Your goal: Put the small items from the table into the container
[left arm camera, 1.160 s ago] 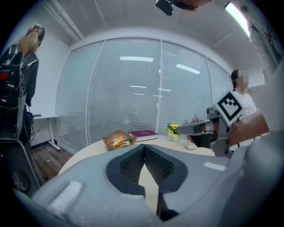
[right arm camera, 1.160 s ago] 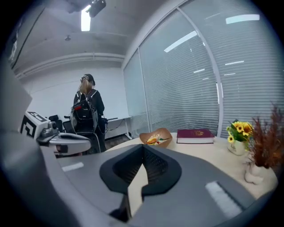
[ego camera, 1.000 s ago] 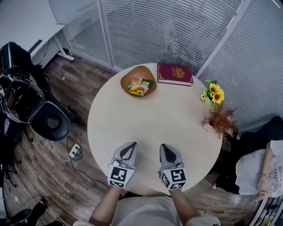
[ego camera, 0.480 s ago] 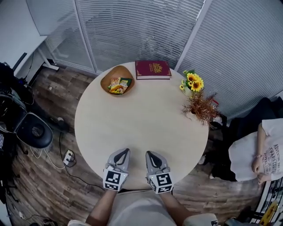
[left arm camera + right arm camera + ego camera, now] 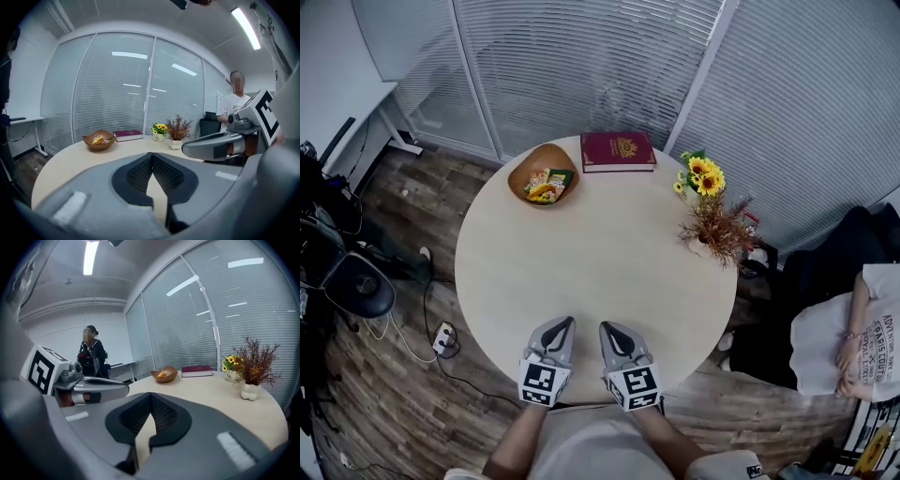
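At the near edge of the round bench [image 5: 591, 253], the left claw [image 5: 565, 324] and the right claw [image 5: 607, 329] point forward side by side, each with its jaws pressed together on nothing. Far across the top, the wooden bowl [image 5: 519, 178] holds small snack packets [image 5: 547, 184]. A maroon book [image 5: 619, 151] lies just beside it, with sunflowers [image 5: 700, 176] and a dried-plant vase [image 5: 713, 228] towards the right rim.
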Available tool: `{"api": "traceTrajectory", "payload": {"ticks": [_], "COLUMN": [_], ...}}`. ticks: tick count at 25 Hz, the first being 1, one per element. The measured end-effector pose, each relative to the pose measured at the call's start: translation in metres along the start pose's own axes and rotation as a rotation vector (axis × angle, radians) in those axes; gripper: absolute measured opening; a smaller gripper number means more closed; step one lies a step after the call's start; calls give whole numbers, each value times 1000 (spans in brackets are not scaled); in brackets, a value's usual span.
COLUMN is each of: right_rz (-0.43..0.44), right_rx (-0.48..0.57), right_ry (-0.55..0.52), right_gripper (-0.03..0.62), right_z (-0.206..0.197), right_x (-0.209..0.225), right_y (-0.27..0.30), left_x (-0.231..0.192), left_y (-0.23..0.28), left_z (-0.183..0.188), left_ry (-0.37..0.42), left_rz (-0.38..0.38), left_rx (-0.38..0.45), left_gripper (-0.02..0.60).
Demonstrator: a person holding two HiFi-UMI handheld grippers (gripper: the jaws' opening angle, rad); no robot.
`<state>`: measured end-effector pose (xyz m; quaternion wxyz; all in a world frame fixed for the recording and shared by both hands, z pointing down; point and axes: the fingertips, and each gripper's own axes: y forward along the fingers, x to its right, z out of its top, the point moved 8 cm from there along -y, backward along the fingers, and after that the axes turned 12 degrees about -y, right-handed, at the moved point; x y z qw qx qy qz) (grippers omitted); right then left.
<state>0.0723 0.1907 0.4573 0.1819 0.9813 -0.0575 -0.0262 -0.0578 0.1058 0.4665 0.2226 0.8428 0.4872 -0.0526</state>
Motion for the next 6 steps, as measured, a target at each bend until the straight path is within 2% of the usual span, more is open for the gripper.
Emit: {"api": "traceTrajectory", "payload": {"ticks": [6], "right_rz": [29], "right_rx": [-2], "right_ry": [-3], "right_gripper": [2], "right_z": [2], "right_x": [-4], "right_y": [8], "left_x": [-1], "left_y": [8], "left_z": [2], "left_ry": [-4], "left_rz": [-3], "left_rx": [-9], "left_gripper": [-5]}}
